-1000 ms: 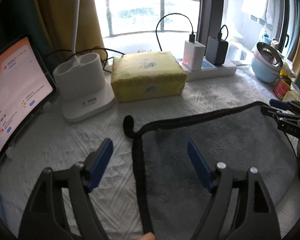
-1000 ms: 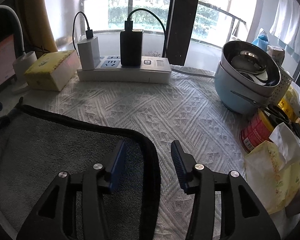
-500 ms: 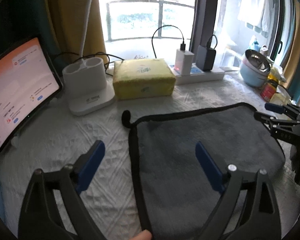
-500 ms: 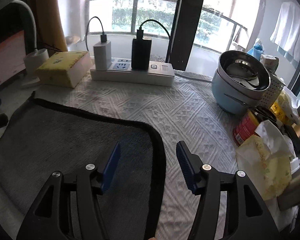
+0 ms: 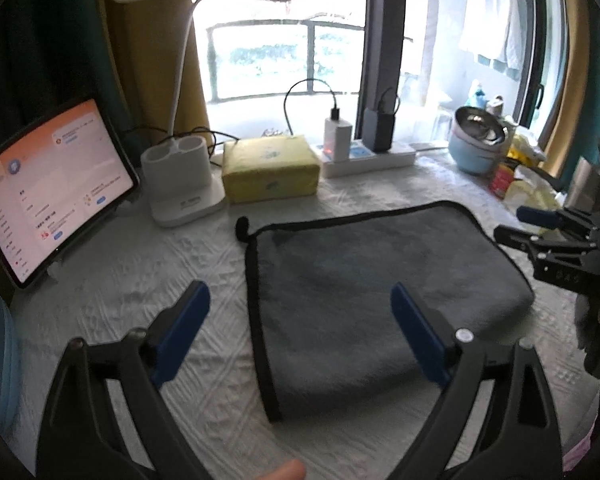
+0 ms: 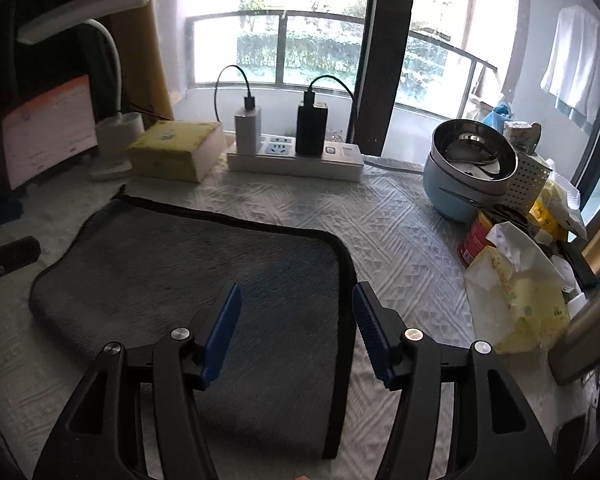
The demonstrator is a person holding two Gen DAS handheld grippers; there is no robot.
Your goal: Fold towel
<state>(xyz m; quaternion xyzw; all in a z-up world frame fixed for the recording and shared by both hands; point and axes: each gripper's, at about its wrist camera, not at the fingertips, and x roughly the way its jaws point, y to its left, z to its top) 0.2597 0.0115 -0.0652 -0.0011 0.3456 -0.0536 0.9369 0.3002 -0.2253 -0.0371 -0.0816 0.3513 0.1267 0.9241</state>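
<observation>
A grey towel with black trim (image 5: 364,280) lies folded flat on the white textured tablecloth; it also shows in the right wrist view (image 6: 204,276). My left gripper (image 5: 300,320) is open and empty, raised above the towel's near left part. My right gripper (image 6: 296,320) is open and empty above the towel's right edge. The right gripper also shows in the left wrist view (image 5: 548,232) past the towel's right end.
At the back stand a tablet (image 5: 48,188), a white lamp base (image 5: 180,184), a yellow tissue pack (image 5: 268,168) and a power strip with chargers (image 6: 296,156). A blue pot with steel bowls (image 6: 468,168), a red can and tissue bags crowd the right side.
Both grippers have lifted and pulled back from the towel, so more of it shows. The left gripper's jaws have opened wider. The towel lies still.
</observation>
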